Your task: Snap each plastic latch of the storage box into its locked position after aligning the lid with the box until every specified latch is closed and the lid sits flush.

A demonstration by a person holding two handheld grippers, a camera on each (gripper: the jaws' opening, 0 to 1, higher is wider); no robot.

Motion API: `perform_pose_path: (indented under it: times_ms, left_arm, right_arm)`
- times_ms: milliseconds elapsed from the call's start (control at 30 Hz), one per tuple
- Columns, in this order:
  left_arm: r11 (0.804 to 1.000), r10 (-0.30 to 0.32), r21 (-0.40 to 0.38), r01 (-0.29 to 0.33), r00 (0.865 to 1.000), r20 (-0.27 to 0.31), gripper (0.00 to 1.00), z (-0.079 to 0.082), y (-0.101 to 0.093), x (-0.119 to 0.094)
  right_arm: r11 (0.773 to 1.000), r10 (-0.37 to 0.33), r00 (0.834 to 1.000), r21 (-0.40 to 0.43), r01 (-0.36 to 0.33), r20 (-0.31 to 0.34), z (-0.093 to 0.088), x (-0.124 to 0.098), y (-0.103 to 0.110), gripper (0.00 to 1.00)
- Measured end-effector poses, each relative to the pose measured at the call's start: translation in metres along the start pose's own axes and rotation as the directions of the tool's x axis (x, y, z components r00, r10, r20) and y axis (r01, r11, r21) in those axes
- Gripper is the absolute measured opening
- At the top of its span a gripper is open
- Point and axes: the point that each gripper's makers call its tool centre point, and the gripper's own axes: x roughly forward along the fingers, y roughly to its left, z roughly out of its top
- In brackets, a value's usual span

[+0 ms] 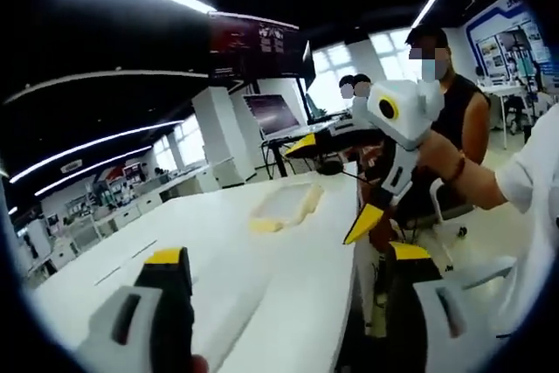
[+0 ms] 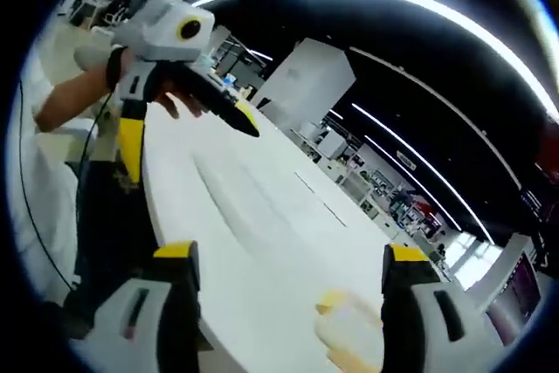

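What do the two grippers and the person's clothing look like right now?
Each gripper, left gripper and right gripper, has a light grey body with black fingers tipped yellow. A black cable hangs alongside. The person wears a white sleeve and a dark wristband.

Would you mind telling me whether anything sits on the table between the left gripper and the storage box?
Nothing visible: only bare white table lies between the open left gripper and the translucent pale-yellow plastic storage box.

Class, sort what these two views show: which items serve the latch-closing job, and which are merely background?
Job items:
- pale translucent plastic storage box with yellowish latches
- left tongs, open
- right tongs, open

Background:
- long white table
- dark hanging screen
- open laptop
- seated person in dark sleeveless top
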Motion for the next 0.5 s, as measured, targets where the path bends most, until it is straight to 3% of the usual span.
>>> perform_pose_path:
  times_ms: [267, 500]
  left_arm:
    - [1.0, -0.005, 0.022, 0.005, 1.0, 0.009, 0.91, 0.0067, -0.0064, -0.0032]
    - [0.995, 0.01, 0.102, -0.005, 0.999, -0.042, 0.91, 0.0041, -0.0081, -0.0009]
  right_arm:
    - [0.999, -0.009, 1.0, -0.033, 0.009, -0.007, -0.0006, -0.0031, -0.0015, 0.84]
    - [0.994, -0.023, 0.999, -0.108, 0.02, -0.032, -0.0028, -0.0048, -0.0032, 0.84]
